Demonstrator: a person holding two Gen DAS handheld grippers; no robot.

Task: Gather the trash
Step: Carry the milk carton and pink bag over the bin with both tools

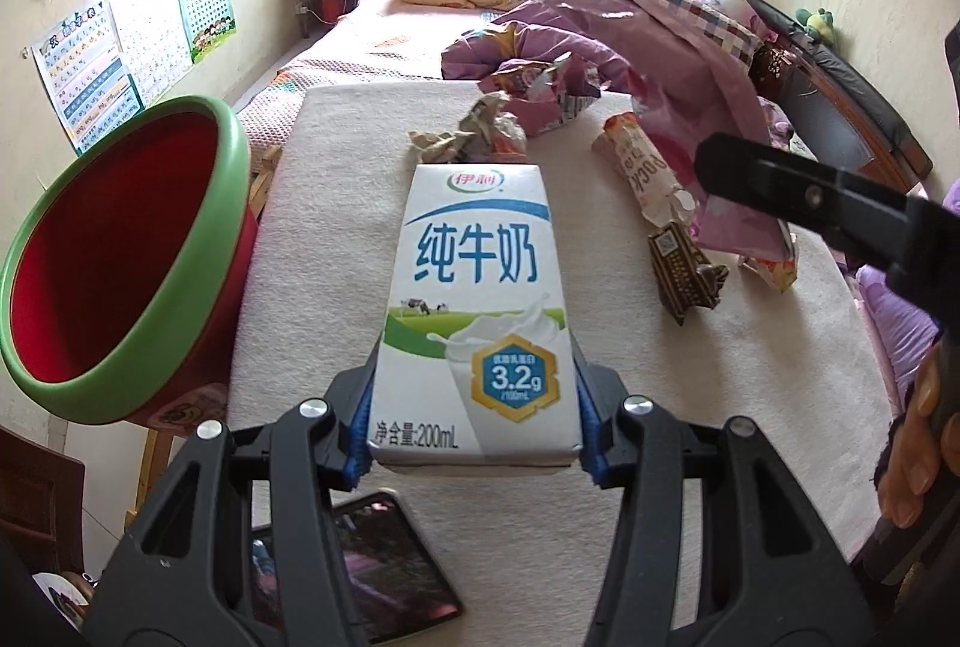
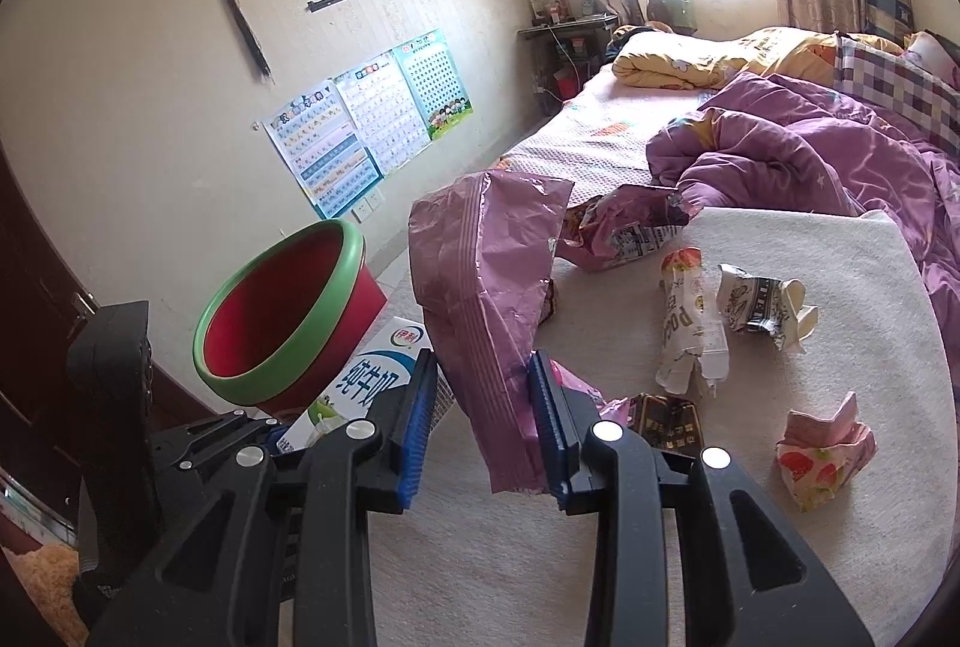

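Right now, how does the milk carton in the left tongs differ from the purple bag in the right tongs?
The milk carton is a rigid white box with blue print; the purple bag is thin, crumpled film. The carton fills its tongs' gap, pressed on both sides; the bag touches only one pad, with the other standing apart. Both are lifted above the table, near the red bin.

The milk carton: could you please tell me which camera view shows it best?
The left wrist view: the milk carton fills the centre, printed face fully legible, clamped between the left gripper jaws. The right wrist view catches only a slanted part of it at lower left, partly hidden behind the right gripper.
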